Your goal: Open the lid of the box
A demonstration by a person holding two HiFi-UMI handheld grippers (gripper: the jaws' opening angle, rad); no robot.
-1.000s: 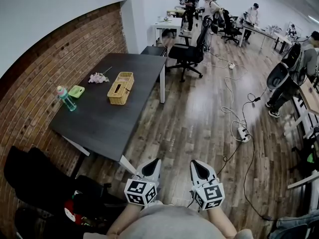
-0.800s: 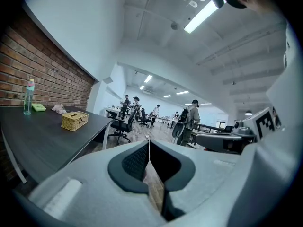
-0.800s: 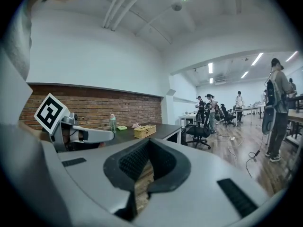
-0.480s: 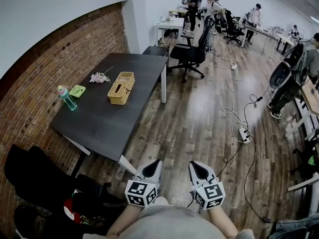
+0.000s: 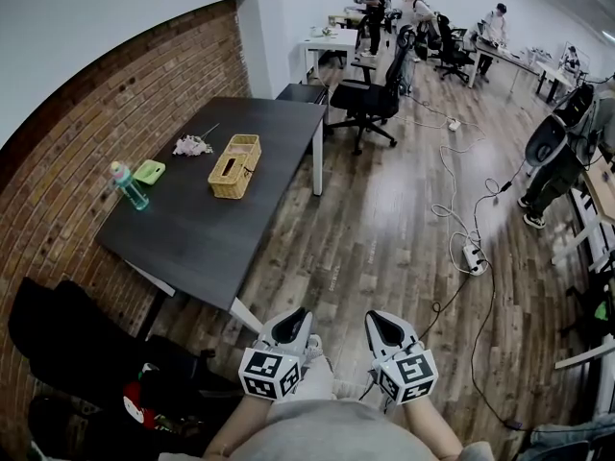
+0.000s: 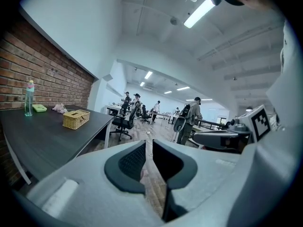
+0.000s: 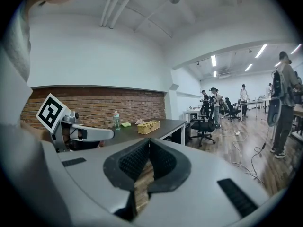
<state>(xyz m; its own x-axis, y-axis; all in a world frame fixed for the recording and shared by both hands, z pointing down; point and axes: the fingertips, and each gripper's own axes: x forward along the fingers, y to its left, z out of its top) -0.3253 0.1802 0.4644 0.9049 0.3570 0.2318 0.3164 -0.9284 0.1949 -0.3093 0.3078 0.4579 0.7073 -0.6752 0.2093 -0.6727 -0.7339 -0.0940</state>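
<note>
Holds the left gripper point(image 5: 294, 322) and the right gripper point(image 5: 383, 326) low and close to the body, side by side, both aimed forward over the wood floor. Shows a narrow gap in the left jaws, which have just been opening, with nothing between them. Has the right jaws pressed together, likewise empty.

Places the box point(image 5: 234, 169) well apart from both, ahead and off to the left, on the dark table point(image 5: 207, 243) by the brick wall, with its lid down. Sets its long side running away along the table, a short end turned back toward the grippers. Leaves it beside a bottle point(image 5: 127, 188), a small green thing and a pink bundle, all nearer the wall.

Puts the left gripper on the nearer side, judging by the box's place left of both in the head view and left of centre in the left gripper view point(image 6: 76, 119). Probably calls for a step forward and left before any reach for the lid, likely over the near short end.
</note>
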